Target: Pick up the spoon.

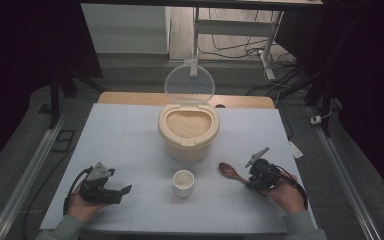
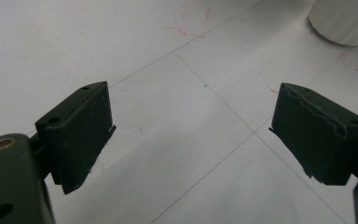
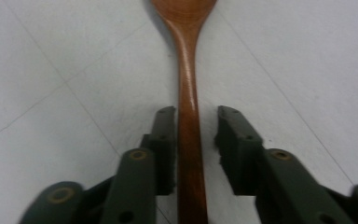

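Note:
A brown wooden spoon [image 1: 227, 170] lies on the white table [image 1: 125, 135], right of a small white cup [image 1: 183, 183]. My right gripper [image 1: 250, 182] is down at the spoon's handle. In the right gripper view, the handle [image 3: 189, 116] runs between the jaws of that gripper [image 3: 196, 112]. The left jaw is against the handle and a narrow gap remains on the right. My left gripper [image 1: 126, 189] rests low at the front left, open wide and holding nothing [image 2: 191, 112]. The cup's base [image 2: 347, 21] shows ahead and to the right of it.
A cream rice container [image 1: 188, 135] stands behind the cup, full of rice, with its clear lid [image 1: 189, 82] raised upright. Bare table lies to both sides. Desk legs and cables are on the floor beyond the far edge.

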`<state>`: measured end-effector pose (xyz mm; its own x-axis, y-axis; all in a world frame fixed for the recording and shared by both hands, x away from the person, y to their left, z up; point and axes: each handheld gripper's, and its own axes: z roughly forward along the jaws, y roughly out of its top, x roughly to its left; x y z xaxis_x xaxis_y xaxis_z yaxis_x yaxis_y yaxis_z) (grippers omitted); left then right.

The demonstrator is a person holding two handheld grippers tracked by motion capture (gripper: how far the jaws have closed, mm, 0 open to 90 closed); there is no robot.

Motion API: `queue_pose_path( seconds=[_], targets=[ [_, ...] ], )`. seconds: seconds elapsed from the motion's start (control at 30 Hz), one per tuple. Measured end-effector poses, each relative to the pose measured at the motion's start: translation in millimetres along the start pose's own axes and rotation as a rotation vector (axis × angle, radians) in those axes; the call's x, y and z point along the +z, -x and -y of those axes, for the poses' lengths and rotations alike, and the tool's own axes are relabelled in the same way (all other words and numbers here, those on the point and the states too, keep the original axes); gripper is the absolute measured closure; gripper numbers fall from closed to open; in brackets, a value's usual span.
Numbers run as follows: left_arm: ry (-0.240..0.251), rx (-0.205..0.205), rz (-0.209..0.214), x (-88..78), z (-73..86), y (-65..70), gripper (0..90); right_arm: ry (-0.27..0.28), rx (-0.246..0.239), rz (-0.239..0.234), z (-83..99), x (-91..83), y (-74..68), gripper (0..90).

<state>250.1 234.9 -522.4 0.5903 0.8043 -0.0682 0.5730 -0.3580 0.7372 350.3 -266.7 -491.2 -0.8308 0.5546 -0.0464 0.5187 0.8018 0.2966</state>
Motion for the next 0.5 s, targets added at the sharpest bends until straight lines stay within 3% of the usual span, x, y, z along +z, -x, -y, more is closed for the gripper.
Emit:
queue_pose_path(
  seconds=[0.13, 0.27, 0.5],
  targets=[
    [-0.001, 0.000, -0.003, 0.2, 0.2, -0.1, 12.3, -0.020, -0.004, -0.009, -4.9, 1.7, 0.7, 79.2],
    [-0.006, 0.004, -0.004, 0.5, 0.6, 0.2, 12.3, -0.037, -0.015, -0.002, -7.3, 2.1, -0.9, 79.9],
    [-0.006, -0.002, -0.015, -0.7, 2.5, -2.2, 12.2, -0.003, -0.055, 0.020, -3.5, -0.5, -2.2, 80.2]
  ],
)
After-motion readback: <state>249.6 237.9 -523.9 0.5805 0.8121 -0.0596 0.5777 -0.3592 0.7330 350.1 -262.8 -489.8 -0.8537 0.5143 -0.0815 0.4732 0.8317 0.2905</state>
